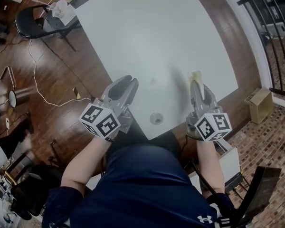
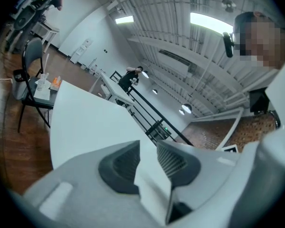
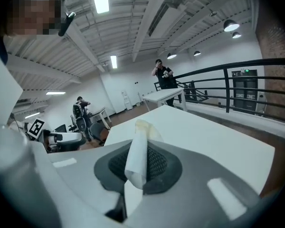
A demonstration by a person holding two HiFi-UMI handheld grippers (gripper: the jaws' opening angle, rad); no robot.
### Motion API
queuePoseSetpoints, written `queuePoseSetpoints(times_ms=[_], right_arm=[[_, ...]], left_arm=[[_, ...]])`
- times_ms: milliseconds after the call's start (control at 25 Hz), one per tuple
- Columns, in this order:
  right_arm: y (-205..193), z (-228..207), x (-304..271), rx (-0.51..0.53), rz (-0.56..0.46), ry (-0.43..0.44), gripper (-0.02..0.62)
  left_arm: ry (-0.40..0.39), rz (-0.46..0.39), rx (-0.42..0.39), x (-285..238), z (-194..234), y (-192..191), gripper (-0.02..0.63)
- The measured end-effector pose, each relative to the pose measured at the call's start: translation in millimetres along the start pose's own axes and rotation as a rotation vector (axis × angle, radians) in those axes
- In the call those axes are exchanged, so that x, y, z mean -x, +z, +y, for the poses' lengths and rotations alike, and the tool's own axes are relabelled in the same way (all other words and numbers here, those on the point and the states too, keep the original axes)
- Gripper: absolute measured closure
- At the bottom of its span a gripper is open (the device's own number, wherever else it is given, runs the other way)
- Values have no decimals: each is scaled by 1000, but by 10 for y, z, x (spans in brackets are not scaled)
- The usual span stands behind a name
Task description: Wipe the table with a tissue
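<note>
The white table (image 1: 147, 32) fills the middle of the head view. My right gripper (image 1: 196, 83) is over its near right part, shut on a rolled white tissue (image 1: 195, 75) that sticks out past the tips. In the right gripper view the tissue (image 3: 137, 160) stands upright between the dark pads (image 3: 157, 164), with the table (image 3: 204, 137) beyond. My left gripper (image 1: 129, 80) hovers over the near left edge. In the left gripper view the left gripper (image 2: 148, 145) has its jaws apart and holds nothing. A small round mark (image 1: 156, 118) lies on the table between the two grippers.
A black chair (image 1: 35, 22) with a small cluttered stand is at the far left corner. A cable (image 1: 40, 87) runs over the wooden floor at left. A cardboard box (image 1: 259, 103) and a black railing (image 1: 270, 13) are at right. A person (image 3: 162, 75) stands by another table.
</note>
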State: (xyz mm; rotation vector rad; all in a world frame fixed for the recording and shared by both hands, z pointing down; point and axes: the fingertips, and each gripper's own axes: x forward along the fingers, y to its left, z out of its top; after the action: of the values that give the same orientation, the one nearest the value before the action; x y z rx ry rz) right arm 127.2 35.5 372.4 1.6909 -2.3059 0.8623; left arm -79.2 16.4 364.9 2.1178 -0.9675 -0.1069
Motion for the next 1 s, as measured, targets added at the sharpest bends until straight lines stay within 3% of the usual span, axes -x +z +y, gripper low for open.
queuePoseSetpoints(times_ms=[520, 1000], right_arm=[[229, 407, 480, 11, -113, 24, 583], [476, 490, 660, 63, -173, 15, 583]], left_arm=[[-113, 41, -55, 10, -775, -76, 495], [-186, 59, -78, -18, -1035, -114, 495]])
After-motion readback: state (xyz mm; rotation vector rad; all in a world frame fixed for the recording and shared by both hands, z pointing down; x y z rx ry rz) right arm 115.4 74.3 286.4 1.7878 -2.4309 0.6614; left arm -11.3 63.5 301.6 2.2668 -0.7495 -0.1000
